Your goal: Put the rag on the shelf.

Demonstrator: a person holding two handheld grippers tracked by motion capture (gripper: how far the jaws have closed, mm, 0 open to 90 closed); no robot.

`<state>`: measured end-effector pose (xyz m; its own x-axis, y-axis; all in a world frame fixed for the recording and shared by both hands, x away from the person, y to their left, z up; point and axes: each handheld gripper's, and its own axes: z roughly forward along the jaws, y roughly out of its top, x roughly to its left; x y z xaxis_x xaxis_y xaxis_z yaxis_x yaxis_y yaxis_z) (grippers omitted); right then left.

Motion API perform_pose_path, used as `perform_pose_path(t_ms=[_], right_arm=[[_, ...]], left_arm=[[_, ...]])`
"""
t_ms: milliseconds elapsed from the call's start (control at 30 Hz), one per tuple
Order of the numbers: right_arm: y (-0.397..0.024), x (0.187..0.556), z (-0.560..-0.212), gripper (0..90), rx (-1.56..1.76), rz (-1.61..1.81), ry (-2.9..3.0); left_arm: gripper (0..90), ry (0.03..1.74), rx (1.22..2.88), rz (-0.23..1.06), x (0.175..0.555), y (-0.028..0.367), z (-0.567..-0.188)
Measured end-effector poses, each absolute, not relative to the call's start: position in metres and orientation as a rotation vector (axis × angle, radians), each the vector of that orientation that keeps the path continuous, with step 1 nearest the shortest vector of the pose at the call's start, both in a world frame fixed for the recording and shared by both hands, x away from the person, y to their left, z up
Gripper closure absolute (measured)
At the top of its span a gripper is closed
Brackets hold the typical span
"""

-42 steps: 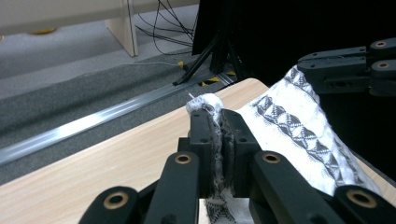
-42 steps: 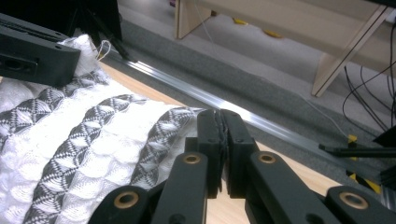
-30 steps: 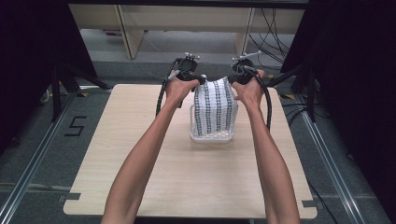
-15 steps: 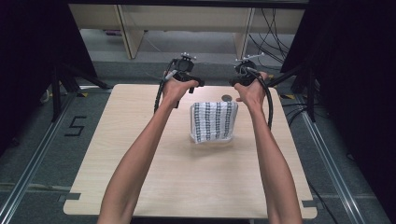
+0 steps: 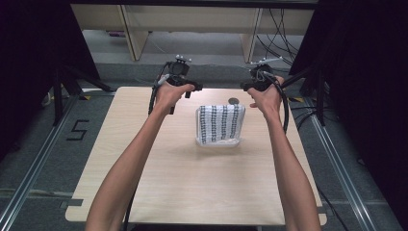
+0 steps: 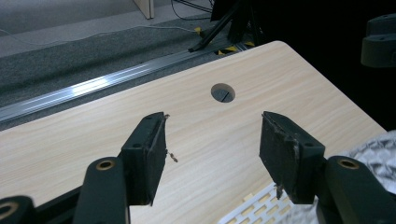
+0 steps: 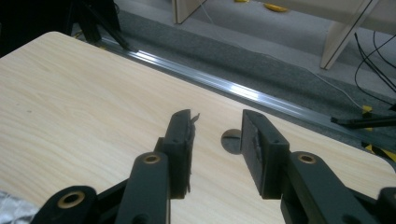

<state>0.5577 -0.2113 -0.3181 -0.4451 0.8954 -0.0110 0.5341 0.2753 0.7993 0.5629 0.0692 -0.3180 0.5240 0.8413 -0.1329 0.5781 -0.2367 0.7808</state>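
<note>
A white slotted basket (image 5: 217,140) sits mid-bench (image 5: 192,192) with a white cloth patterned in dark stripes (image 5: 220,122) draped over it, hiding whatever lies inside. Beyond it, the left gripper (image 5: 185,86) and right gripper (image 5: 255,83) hover on either side near the far edge, jaws parted and empty, apparently clear of the cloth. A round cable hole (image 6: 223,92) lies between them.

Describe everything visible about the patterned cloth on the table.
The white cloth with dark dotted stripes is folded into a rough rectangle, stripes running front to back. It lies in and over a white slotted plastic basket near the far middle of the light wooden table. Neither gripper touches it; it looks soft and slightly crumpled.
</note>
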Motion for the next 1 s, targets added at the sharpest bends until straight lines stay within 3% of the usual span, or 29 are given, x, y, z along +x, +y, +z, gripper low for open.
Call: perform_pose_path(t_ms=[367,1000], right_arm=[[-0.223,0.541,-0.319,57.7,1.271,1.079,2.088],[-0.232,0.491,-0.326,44.8,1.168,1.139,2.116]], left_arm=[[38.7,1.138,1.930,0.441,0.541,0.089,-0.310],[30.9,1.038,1.939,0.380,0.492,0.107,-0.331]])
